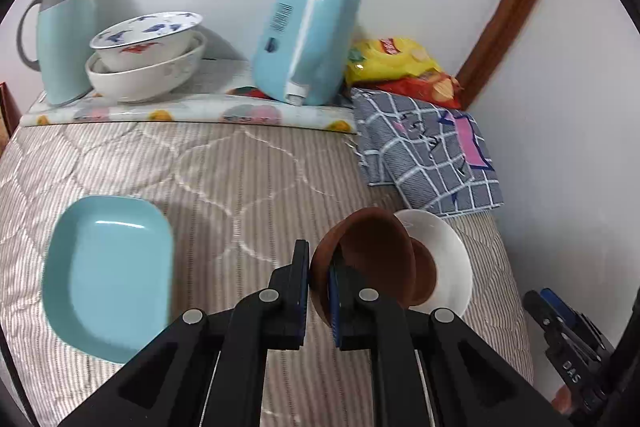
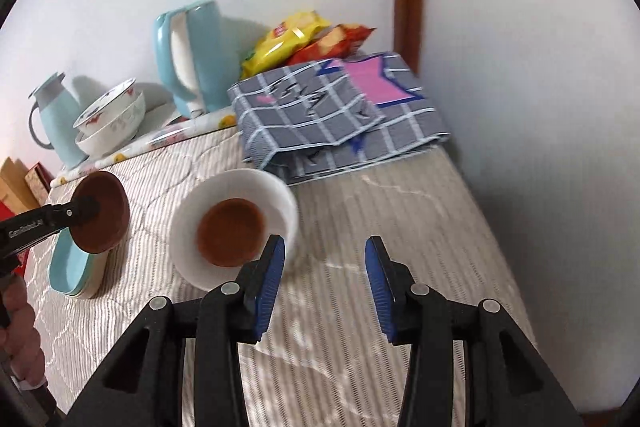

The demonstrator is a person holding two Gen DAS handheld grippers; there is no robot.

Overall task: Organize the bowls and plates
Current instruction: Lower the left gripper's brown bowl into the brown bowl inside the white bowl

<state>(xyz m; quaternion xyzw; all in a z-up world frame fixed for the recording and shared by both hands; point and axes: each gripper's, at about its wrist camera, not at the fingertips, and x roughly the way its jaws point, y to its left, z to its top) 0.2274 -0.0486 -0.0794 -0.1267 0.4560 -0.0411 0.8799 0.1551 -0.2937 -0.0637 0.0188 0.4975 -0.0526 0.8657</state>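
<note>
My left gripper (image 1: 320, 267) is shut on the rim of a brown bowl (image 1: 376, 259) and holds it tilted in the air; it also shows in the right wrist view (image 2: 102, 213). A white bowl (image 2: 236, 195) with a second brown bowl (image 2: 230, 233) inside stands on the striped cover, seen behind the held bowl in the left wrist view (image 1: 448, 251). A light blue plate (image 1: 108, 275) lies at the left (image 2: 70, 267). My right gripper (image 2: 325, 259) is open and empty, just right of the white bowl.
Two stacked patterned bowls (image 1: 144, 55), a blue thermos (image 1: 64, 35) and a blue kettle (image 1: 304, 35) stand at the back by the wall. Snack bags (image 1: 404, 67) and a folded checked cloth (image 1: 428, 151) lie at the back right. A wall runs along the right.
</note>
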